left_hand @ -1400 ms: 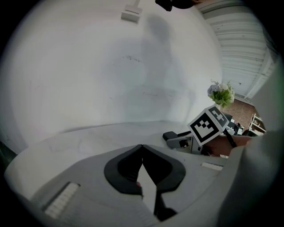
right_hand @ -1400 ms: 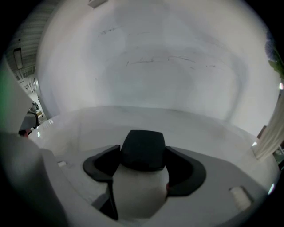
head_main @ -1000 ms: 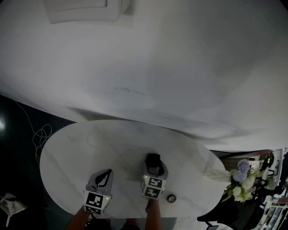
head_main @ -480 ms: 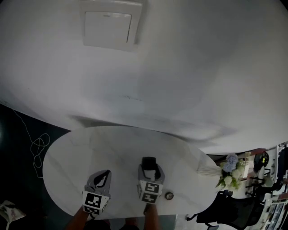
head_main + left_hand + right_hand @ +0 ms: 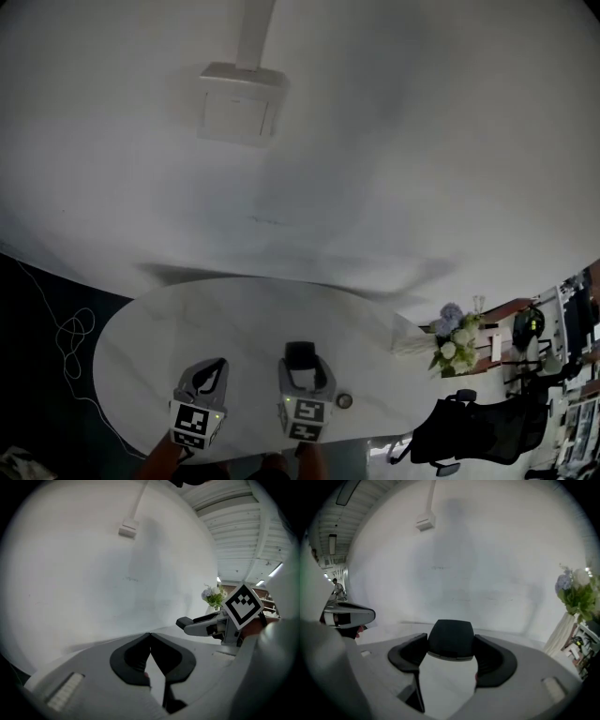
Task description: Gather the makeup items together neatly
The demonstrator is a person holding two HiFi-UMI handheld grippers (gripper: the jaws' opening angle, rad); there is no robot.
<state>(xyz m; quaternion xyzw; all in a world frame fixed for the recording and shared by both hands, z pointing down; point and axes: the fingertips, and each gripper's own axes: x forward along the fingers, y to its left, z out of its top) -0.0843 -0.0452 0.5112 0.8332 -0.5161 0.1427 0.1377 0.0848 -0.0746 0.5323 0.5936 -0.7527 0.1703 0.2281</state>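
My right gripper (image 5: 301, 360) is shut on a white makeup container with a black cap (image 5: 300, 353), held over the near part of the oval white table (image 5: 169, 328). In the right gripper view the black cap (image 5: 451, 638) sits between both pads and the white body hangs below it. My left gripper (image 5: 219, 367) hovers to the left of it, shut and with nothing in it; its tips meet in the left gripper view (image 5: 150, 635). A small round dark item (image 5: 345, 400) lies on the table just right of the right gripper.
A vase of flowers (image 5: 448, 341) stands at the table's right end, also seen in the right gripper view (image 5: 576, 592). A white box (image 5: 239, 101) is fixed to the pale wall behind. A dark office chair (image 5: 487, 431) stands at the right; a cable (image 5: 70, 328) lies on the dark floor at the left.
The head view has tilted up, so the wall box, table and vase sit lower or further left in frame. Both grippers keep their places over the table, the right still holding the container.
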